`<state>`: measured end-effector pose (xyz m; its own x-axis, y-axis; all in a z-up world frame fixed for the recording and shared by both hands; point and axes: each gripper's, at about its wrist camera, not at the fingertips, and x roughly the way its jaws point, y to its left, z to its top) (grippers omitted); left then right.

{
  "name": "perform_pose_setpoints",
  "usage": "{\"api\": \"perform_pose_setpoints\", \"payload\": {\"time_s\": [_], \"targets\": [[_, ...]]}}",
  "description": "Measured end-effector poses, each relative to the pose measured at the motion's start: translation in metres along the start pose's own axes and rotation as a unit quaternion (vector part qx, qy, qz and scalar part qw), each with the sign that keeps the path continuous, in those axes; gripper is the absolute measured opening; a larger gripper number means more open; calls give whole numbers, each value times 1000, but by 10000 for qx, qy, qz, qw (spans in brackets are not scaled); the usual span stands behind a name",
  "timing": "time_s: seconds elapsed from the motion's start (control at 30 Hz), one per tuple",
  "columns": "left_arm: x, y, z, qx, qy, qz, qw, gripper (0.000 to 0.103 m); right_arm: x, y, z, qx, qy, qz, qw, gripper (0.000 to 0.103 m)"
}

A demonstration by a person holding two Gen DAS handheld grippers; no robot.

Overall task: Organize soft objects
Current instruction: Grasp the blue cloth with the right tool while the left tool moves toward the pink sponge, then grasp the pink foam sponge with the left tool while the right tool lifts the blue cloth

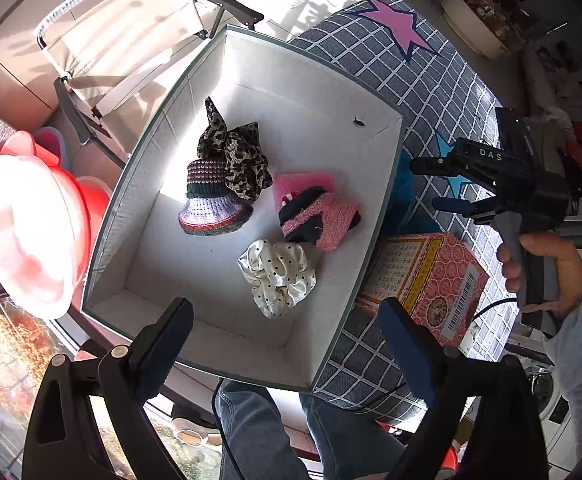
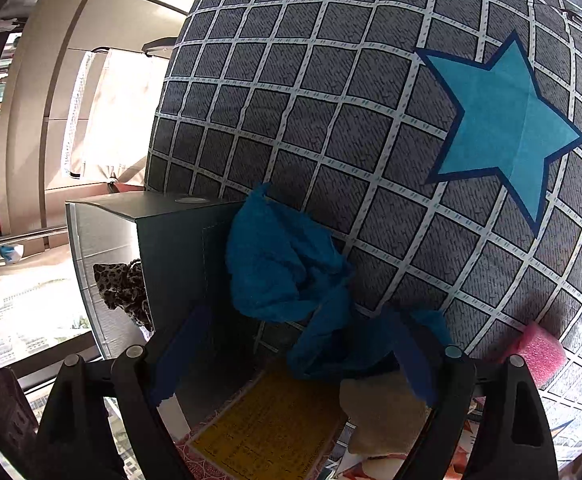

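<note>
Right tongs [image 2: 291, 364] spread wide, empty, over the blue cloth [image 2: 287, 264], which lies against the storage box [image 1: 131, 184] outer wall. Recommend a central pinch, clear of the box. Left tongs [image 1: 287, 344] open above the box.

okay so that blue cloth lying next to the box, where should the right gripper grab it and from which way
Grab the blue cloth at its raised, crumpled hump, coming down from above on the side away from the box. The bunched folds there stand proud of the checked tablecloth, giving the open right gripper something to pinch. The thin twisted tail nearest the fingers would probably slip.
</note>
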<state>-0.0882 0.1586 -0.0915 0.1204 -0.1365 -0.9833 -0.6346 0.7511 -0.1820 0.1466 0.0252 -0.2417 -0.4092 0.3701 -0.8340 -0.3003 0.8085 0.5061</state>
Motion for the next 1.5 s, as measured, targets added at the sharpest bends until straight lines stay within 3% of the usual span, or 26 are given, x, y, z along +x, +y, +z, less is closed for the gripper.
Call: {"api": "perform_pose_setpoints", "payload": {"time_s": [0.13, 0.17, 0.23, 0.3, 0.4, 0.5, 0.67, 0.77, 0.9, 1.0, 1.17, 1.23, 1.27, 1.3, 1.5], "targets": [[5, -6, -5, 112, 169, 151, 9997, 95, 21, -6, 10, 43, 323, 260, 9991, 88], [5, -7, -6, 123, 190, 176, 9996, 95, 24, -8, 12, 42, 346, 347, 9988, 84], [5, -11, -7, 151, 212, 231, 9994, 95, 29, -8, 14, 11, 418, 584, 9974, 52], [5, -16, -6, 206, 233, 296, 9991, 95, 31, -7, 15, -87, 444, 607, 9971, 37], [6, -23, -3, 297, 252, 341, 9987, 95, 26, -13, 12, 13, 253, 849, 9961, 24], [8, -35, 2, 434, 256, 331, 9982, 95, 3, -36, 5, 342, -145, 1179, 9923, 20], [12, -66, 9, 786, 224, 198, 9965, 95, -49, -91, -16, 1061, -791, 1539, 9792, 20], [15, -89, 12, 1049, 232, 68, 9942, 95, -78, -128, -40, 1406, -1135, 1484, 9723, 20], [21, -122, 14, 1373, 316, -89, 9900, 95, -109, -185, -81, 2046, -1506, 1077, 9612, 20], [23, -149, 14, 1618, 369, -158, 9860, 95, -124, -218, -115, 2353, -1676, 523, 9559, 20], [37, -208, 11, 2143, 455, -161, 9756, 95, -128, -251, -164, 2496, -1562, -164, 9555, 21], [49, -232, 9, 2329, 475, -114, 9713, 95, -126, -258, -176, 2532, -1472, -438, 9552, 39], [56, -245, 8, 2429, 503, -56, 9687, 95, -126, -260, -181, 2544, -1494, -635, 9534, 60], [62, -255, 7, 2489, 511, 5, 9672, 95, -128, -260, -184, 2524, -1590, -787, 9512, 70], [77, -286, 5, 2839, 404, 357, 9573, 95, -132, -240, -170, 2036, -1867, -1101, 9548, 70]]}}
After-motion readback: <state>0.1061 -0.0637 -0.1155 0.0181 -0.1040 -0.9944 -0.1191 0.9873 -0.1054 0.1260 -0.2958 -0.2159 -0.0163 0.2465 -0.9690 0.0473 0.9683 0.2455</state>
